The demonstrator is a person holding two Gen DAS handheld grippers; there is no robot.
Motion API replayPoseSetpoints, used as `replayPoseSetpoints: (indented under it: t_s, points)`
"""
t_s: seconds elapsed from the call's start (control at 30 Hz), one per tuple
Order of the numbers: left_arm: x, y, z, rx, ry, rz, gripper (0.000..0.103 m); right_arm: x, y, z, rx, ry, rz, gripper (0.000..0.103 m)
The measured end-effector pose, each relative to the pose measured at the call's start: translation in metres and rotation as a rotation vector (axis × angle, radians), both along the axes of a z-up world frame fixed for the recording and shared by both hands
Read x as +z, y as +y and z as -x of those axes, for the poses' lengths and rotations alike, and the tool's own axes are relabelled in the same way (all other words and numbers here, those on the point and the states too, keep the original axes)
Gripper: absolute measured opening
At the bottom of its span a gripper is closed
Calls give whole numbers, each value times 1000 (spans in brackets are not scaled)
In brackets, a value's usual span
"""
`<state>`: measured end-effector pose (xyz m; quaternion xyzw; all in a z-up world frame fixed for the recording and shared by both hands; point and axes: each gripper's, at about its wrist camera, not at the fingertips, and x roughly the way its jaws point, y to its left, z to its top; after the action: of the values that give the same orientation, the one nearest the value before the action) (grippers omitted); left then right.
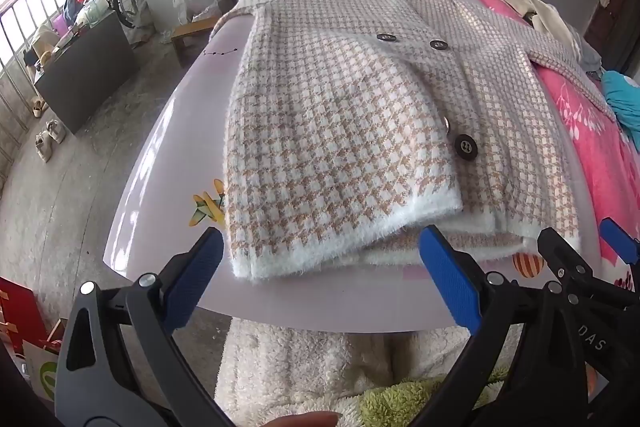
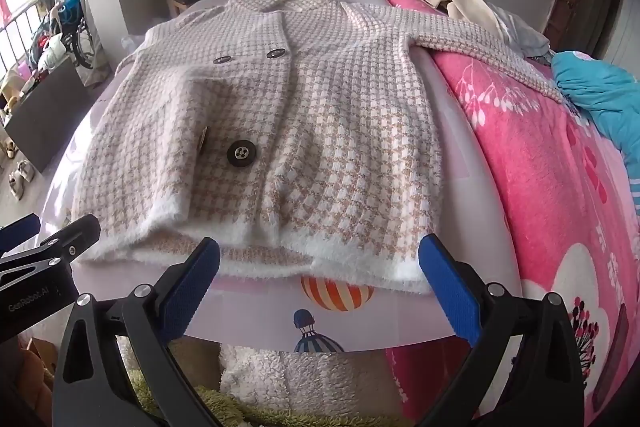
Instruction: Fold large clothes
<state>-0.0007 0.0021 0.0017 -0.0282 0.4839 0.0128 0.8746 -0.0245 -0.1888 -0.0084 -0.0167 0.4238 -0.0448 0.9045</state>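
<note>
Fuzzy beige-and-white houndstooth knit coat [image 1: 340,131] with dark round buttons [image 1: 466,146], spread flat on pale lilac printed sheet [image 1: 160,163], one sleeve reaching over bright pink floral blanket [image 1: 592,131]. From left wrist: left gripper [image 1: 320,279] with blue pads, jaws wide apart, holding nothing, hanging just before white fluffy hem; right gripper [image 1: 580,247] partly seen at right edge. From right wrist: same coat [image 2: 280,131] lying front up, collar far away; right gripper [image 2: 320,279] spread fully too, empty, near hem, above striped balloon print [image 2: 338,293]; left gripper's tip [image 2: 52,231] at left edge.
</note>
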Motion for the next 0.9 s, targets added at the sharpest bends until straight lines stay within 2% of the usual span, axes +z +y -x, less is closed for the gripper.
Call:
replayPoseSetpoints:
  t_s: [0.9]
  points:
    - [-3,3,1,2,0,-4,95,4,-3,0,2,-10,2,97]
